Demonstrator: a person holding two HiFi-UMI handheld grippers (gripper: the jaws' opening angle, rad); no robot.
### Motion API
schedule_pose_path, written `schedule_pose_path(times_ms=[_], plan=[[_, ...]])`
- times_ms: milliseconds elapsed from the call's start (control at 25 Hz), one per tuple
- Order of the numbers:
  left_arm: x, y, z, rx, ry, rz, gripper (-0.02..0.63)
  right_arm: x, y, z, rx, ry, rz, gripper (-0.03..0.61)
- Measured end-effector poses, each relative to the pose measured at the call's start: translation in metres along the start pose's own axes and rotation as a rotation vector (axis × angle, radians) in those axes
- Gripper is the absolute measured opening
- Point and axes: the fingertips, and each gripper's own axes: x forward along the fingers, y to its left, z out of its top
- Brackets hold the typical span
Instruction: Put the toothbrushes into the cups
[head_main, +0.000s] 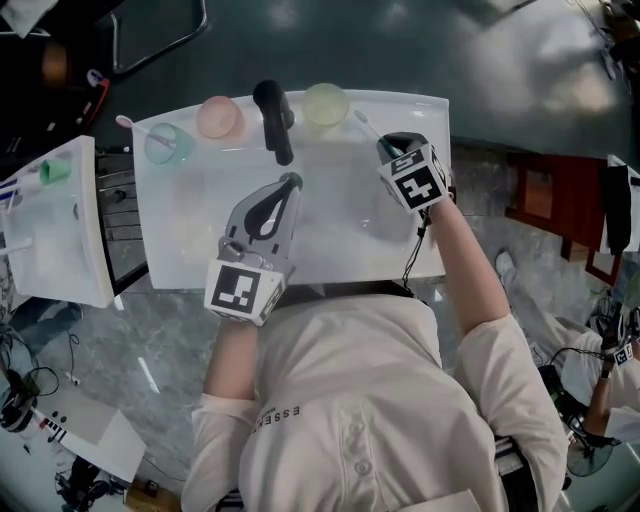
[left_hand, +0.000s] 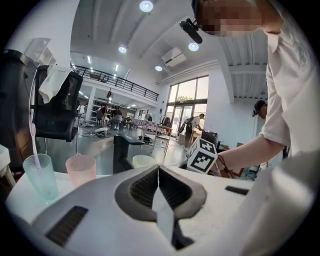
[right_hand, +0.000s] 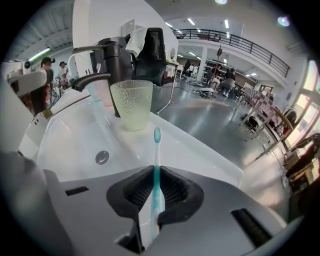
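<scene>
My right gripper (right_hand: 156, 170) is shut on a teal toothbrush (right_hand: 157, 150), whose head points out past the pads toward the green cup (right_hand: 132, 104). In the head view this gripper (head_main: 385, 145) hangs over the sink's right rear, the toothbrush (head_main: 363, 124) slanting toward the green cup (head_main: 325, 103). A pink cup (head_main: 219, 116) and a teal cup (head_main: 166, 143) stand left of the black faucet (head_main: 274, 118). A pink toothbrush (head_main: 125, 122) stands in the teal cup. My left gripper (head_main: 290, 182) is shut and empty over the basin's middle; its jaws (left_hand: 158, 167) meet at the tips.
The white sink (head_main: 200, 230) has a drain (right_hand: 102, 157) in its basin. A white tray-like unit (head_main: 60, 220) sits to the left with a small green item on it. The black faucet (right_hand: 100, 65) stands between the pink and green cups.
</scene>
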Motion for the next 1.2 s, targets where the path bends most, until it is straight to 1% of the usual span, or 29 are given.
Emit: schedule_pose_path(times_ms=[80,200,320,400,560,840,1040,1200], plan=[[-0.006,0.003,0.003,0.000,-0.011,-0.004,0.005,-0.011,0.002,0.009,0.028,-0.031,-0.025,0.051],[-0.016,0.011,0.011,0.008,-0.030,-0.019,0.004,-0.031,0.007,0.031,0.048,-0.092,-0.073,0.051],[-0.027,0.018,0.019,0.029,-0.043,-0.046,0.004,-0.053,0.012,0.054,0.059,-0.155,-0.124,0.051],[-0.036,0.023,0.022,0.041,-0.048,-0.062,0.005,-0.068,0.016,0.064,0.077,-0.179,-0.160,0.051],[-0.060,0.039,0.031,0.062,-0.061,-0.071,0.003,-0.094,0.034,0.089,0.126,-0.245,-0.207,0.051],[-0.108,0.072,0.040,0.078,-0.072,-0.070,0.005,-0.126,0.086,0.154,0.155,-0.370,-0.206,0.051],[-0.139,0.109,0.048,0.101,-0.098,-0.042,0.005,-0.135,0.125,0.212,0.171,-0.476,-0.161,0.051],[-0.160,0.141,0.049,0.095,-0.102,-0.013,0.005,-0.127,0.153,0.251,0.167,-0.523,-0.137,0.051]])
